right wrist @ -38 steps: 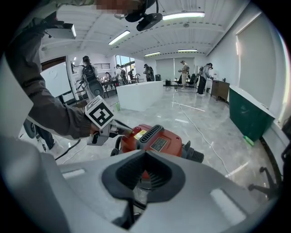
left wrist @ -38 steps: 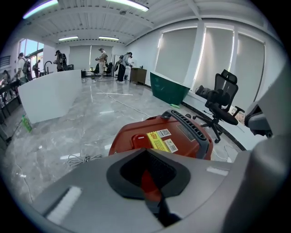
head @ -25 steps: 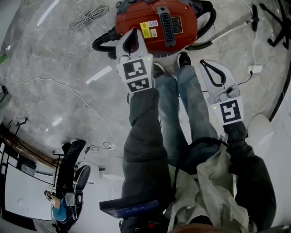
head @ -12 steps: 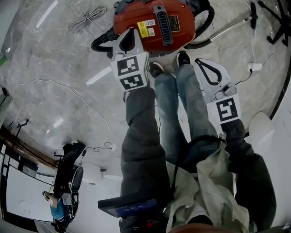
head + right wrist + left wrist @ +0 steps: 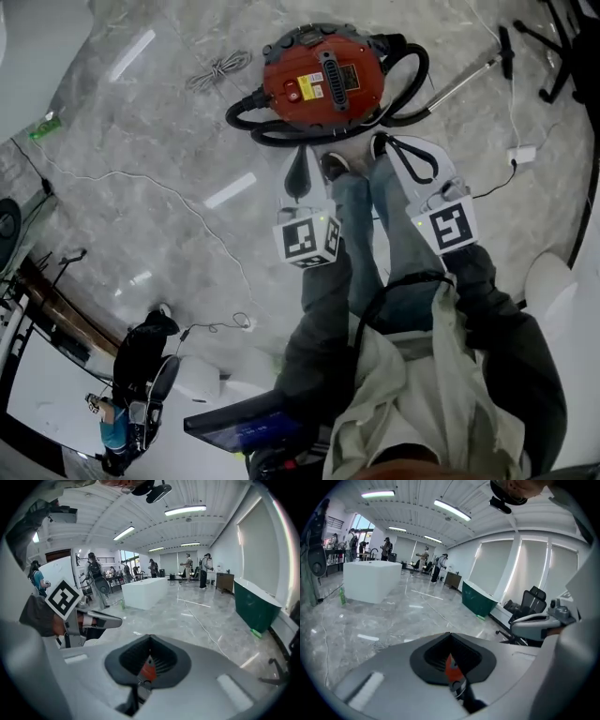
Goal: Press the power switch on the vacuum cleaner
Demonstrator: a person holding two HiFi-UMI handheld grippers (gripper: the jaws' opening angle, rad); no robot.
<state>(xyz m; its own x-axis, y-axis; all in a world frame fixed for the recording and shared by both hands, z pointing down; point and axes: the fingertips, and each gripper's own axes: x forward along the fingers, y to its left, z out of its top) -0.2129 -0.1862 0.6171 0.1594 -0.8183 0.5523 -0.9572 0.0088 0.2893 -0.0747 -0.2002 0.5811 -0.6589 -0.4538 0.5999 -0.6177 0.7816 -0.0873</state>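
**Vacuum at feet, both claws clear of it**

Red round canister vacuum cleaner (image 5: 323, 82) sits on the grey marble floor (image 5: 169, 141), upper centre of the head view, just ahead of the person's shoes. Likely parked there for a stoop-and-press. Power switch not picked out among the labels on top.

Black hose (image 5: 412, 70) loops round the body. Metal wand (image 5: 464, 77) runs off to the upper right, and a coiled grey cord (image 5: 217, 67) lies to the upper left.

Left gripper (image 5: 298, 169) and right gripper (image 5: 408, 155) are both clenched on nothing and apart from the vacuum. Their cameras face the room, so I judge neither is aimed at the switch.

Count: one vacuum, one hose, one wand, one coil, two grippers.
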